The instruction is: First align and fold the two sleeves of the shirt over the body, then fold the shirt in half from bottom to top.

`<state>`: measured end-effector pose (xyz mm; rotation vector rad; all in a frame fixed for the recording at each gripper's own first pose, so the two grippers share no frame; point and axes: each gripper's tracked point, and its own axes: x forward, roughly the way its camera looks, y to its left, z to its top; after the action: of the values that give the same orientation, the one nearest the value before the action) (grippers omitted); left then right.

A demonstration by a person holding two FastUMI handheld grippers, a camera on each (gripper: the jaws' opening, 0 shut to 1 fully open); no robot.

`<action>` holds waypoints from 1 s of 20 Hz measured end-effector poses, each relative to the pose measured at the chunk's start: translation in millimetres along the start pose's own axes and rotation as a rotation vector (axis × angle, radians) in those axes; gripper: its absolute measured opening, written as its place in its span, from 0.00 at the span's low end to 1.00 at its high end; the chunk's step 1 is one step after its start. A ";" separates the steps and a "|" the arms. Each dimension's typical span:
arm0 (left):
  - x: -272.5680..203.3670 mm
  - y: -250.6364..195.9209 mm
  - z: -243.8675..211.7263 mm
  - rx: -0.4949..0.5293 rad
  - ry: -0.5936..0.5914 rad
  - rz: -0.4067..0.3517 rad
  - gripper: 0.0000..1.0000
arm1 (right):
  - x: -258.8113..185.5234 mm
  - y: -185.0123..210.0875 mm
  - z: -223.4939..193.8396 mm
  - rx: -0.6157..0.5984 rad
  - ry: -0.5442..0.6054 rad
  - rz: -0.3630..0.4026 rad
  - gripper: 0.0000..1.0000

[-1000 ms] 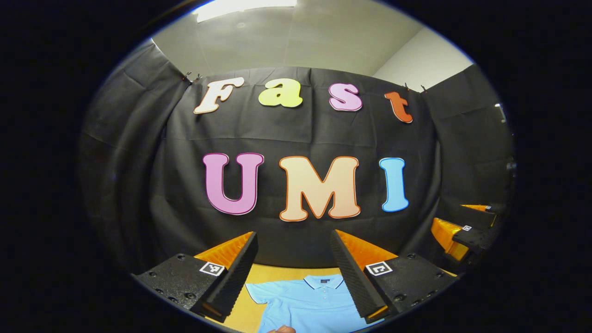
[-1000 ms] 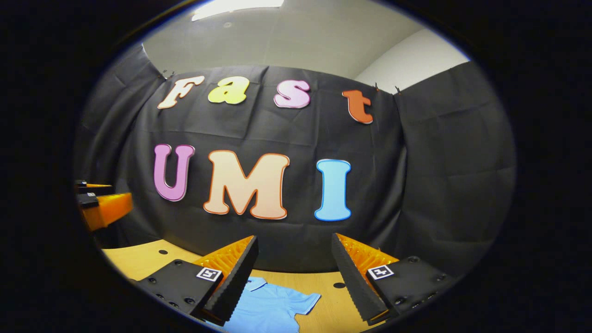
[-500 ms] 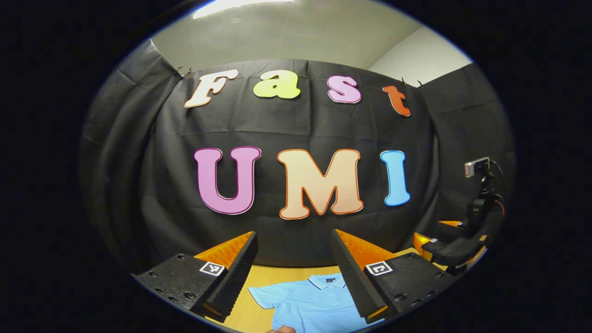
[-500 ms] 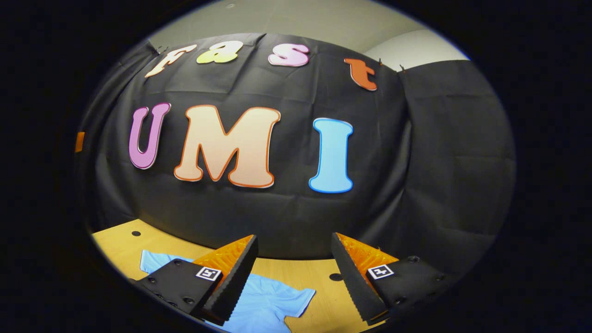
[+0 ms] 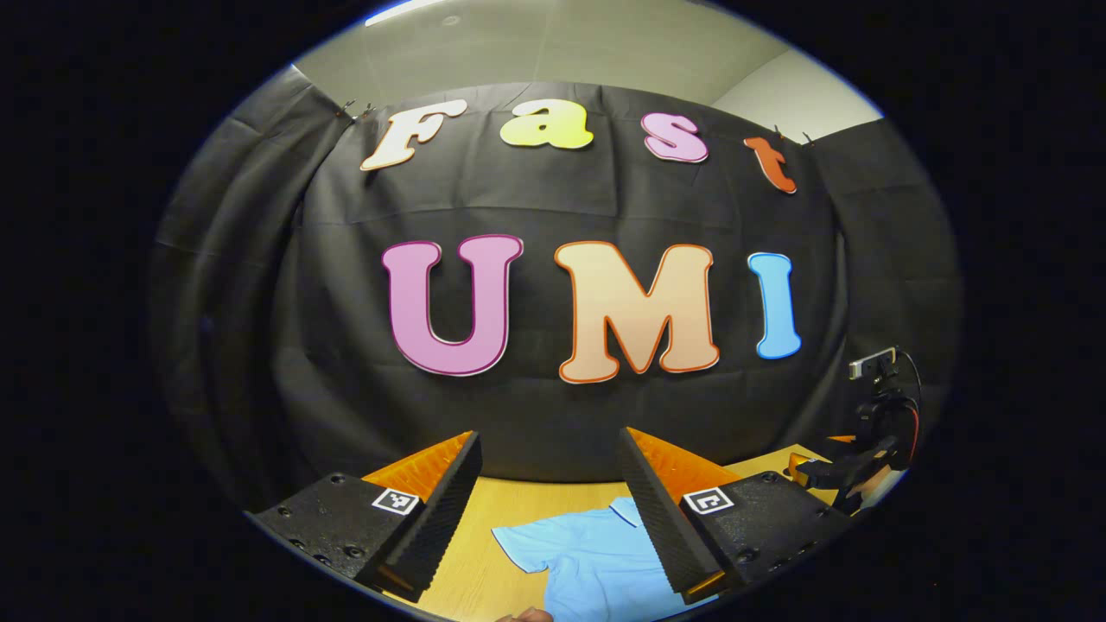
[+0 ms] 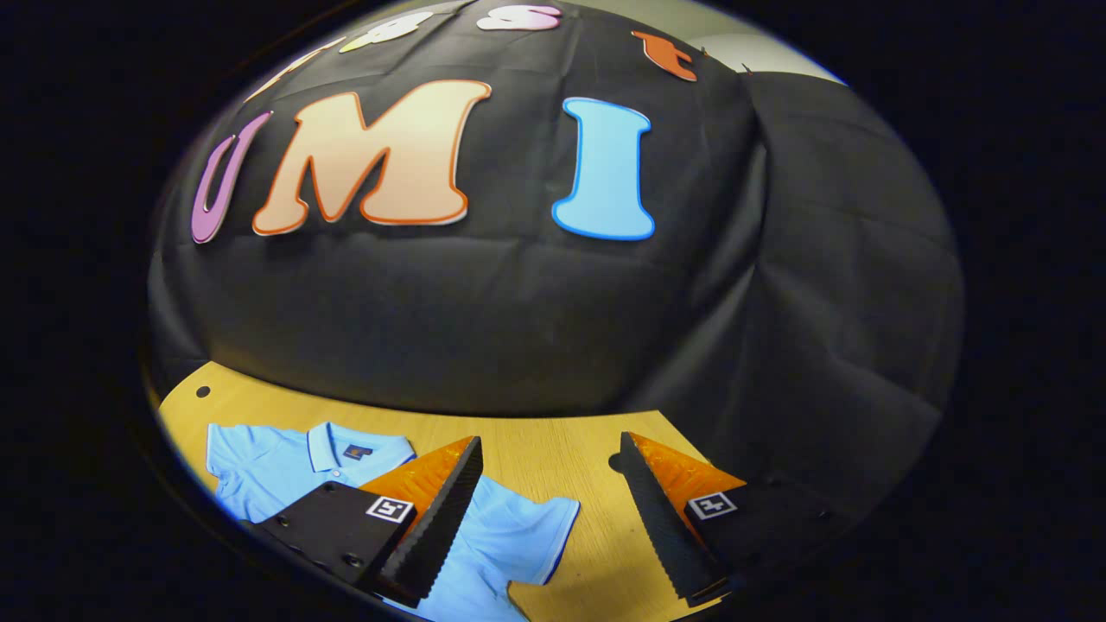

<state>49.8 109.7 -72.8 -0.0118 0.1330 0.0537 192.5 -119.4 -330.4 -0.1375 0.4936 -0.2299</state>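
Black cloth is hanging behind a wooden desk [image 6: 553, 458], where a light blue shirt [image 6: 510, 540] is lying flat, collar toward the cloth and sleeves spread. Both tools are hovering above it: the left hand-held gripper [image 5: 544, 518] and the right hand-held gripper [image 6: 549, 518] are each holding their fingers wide apart, gripping nothing. Off to the side, a small camera on a stand [image 5: 874, 367] is sitting.

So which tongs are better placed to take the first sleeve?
Probably the right tongs: they hang open, tilted toward the table, with a sleeve of the shirt just ahead. The left tongs point more at the wall.
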 end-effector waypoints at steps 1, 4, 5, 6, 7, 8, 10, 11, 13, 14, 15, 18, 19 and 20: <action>1.2 6.8 -3.6 -0.004 0.009 0.010 0.96 | 6.7 -0.5 -13.6 -0.003 0.028 -0.008 0.99; 8.0 21.1 -16.2 -0.010 0.040 0.033 0.95 | 23.6 2.3 -45.8 -0.010 0.112 -0.015 1.00; 9.3 24.8 -21.3 -0.012 0.055 0.040 0.95 | 28.2 6.1 -58.3 0.005 0.143 -0.011 1.00; 8.9 27.8 -25.9 -0.017 0.069 0.044 0.95 | 32.6 10.1 -66.8 0.019 0.165 -0.010 1.00; 9.2 30.7 -28.9 -0.023 0.078 0.050 0.95 | 38.4 12.0 -74.7 0.027 0.185 -0.012 1.00; 9.5 33.8 -31.4 -0.028 0.084 0.055 0.95 | 40.9 13.0 -83.3 0.034 0.207 -0.011 0.99; 10.6 34.0 -34.6 -0.041 0.091 0.050 0.95 | 49.1 10.4 -106.4 0.032 0.260 -0.023 0.98; 11.7 33.6 -36.7 -0.047 0.099 0.048 0.95 | 50.8 9.2 -117.9 0.033 0.294 -0.030 0.97; 12.4 33.0 -41.2 -0.056 0.113 0.048 0.95 | 55.4 5.3 -135.0 0.018 0.333 -0.041 0.97; 12.2 33.6 -43.2 -0.060 0.118 0.047 0.95 | 55.8 5.1 -140.8 0.012 0.346 -0.042 0.98; 12.0 32.5 -43.9 -0.063 0.121 0.046 0.95 | 56.6 4.2 -145.5 0.007 0.357 -0.043 0.97; 11.9 31.3 -43.9 -0.065 0.122 0.044 0.95 | 59.8 4.2 -157.8 0.020 0.393 -0.041 0.96; 12.9 30.1 -43.2 -0.063 0.122 0.042 0.95 | 58.3 5.8 -162.1 0.032 0.411 -0.033 0.96; 12.6 29.0 -43.2 -0.060 0.120 0.042 0.95 | 59.8 8.4 -161.5 0.046 0.411 -0.032 0.96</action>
<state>55.0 138.7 -117.5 -0.0720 0.2521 0.0985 167.1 -138.5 -499.8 -0.0525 0.8940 -0.3022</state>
